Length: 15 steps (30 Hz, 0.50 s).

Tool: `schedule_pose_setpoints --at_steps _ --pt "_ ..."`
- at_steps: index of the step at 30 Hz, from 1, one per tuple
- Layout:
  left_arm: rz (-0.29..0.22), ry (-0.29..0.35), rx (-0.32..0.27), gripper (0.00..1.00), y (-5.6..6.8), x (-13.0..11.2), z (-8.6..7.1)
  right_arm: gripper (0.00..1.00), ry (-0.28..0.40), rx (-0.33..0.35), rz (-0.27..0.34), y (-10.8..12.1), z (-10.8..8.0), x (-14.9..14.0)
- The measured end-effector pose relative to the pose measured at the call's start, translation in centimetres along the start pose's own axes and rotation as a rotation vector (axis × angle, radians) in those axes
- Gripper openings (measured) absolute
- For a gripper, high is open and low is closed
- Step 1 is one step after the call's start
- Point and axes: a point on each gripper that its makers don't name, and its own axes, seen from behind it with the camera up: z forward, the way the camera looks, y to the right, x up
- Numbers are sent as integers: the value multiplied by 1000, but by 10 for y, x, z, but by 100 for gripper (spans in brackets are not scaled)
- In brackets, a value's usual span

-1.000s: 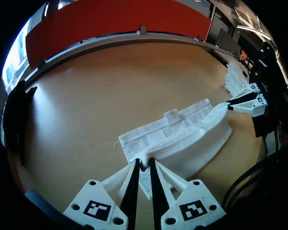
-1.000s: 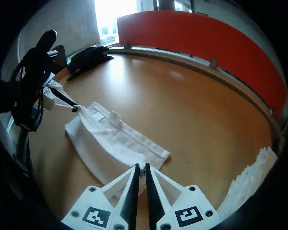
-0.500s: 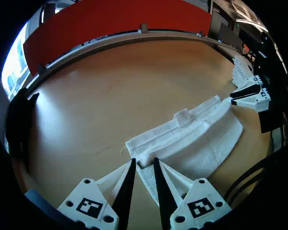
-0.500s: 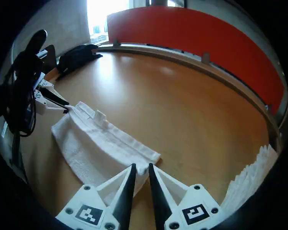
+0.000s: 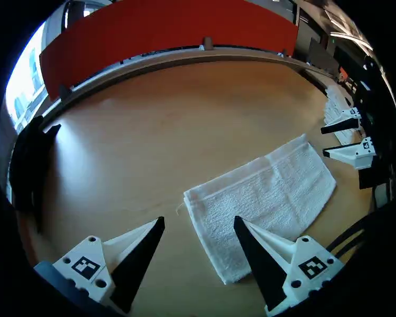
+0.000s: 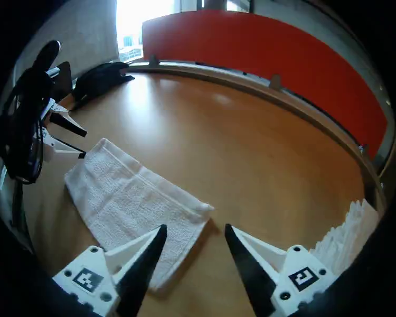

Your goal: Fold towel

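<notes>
**A:** How much free room is there around the towel (image 5: 261, 201)?

**B:** Plenty on the far side. It lies flat on the wooden table (image 5: 145, 121). Bare wood runs from its long hem up to the raised ledge (image 5: 161, 58) under the red partition (image 5: 161, 26). Beyond one short end, well apart, there is a stack of white cloths (image 6: 346, 232). A black bag (image 6: 100, 79) lies at the far corner on the other side.

**A:** What does each view add?

**B:** The left gripper view gives the right gripper (image 5: 323, 142) just beside one short edge of the towel, with its jaws spread and holding nothing. The right gripper view gives the left gripper (image 6: 84, 145) just beside the opposite short edge, also spread wide and empty.

**A:** And compared with one second ago?

**B:** Then both pairs of jaws were pressed together on the corners of the upper layer, which was lifted. Now they have let go, and the towel rests as one flat folded rectangle.
</notes>
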Motion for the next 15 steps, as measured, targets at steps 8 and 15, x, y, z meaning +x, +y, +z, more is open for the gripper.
schedule_pose_setpoints --at_steps 8,15 --pt "-31 4 0 98 0 -9 -10 92 8 7 10 -9 -10 -5" --pt "-53 6 9 98 1 -22 -22 92 9 7 12 -15 -22 -13"
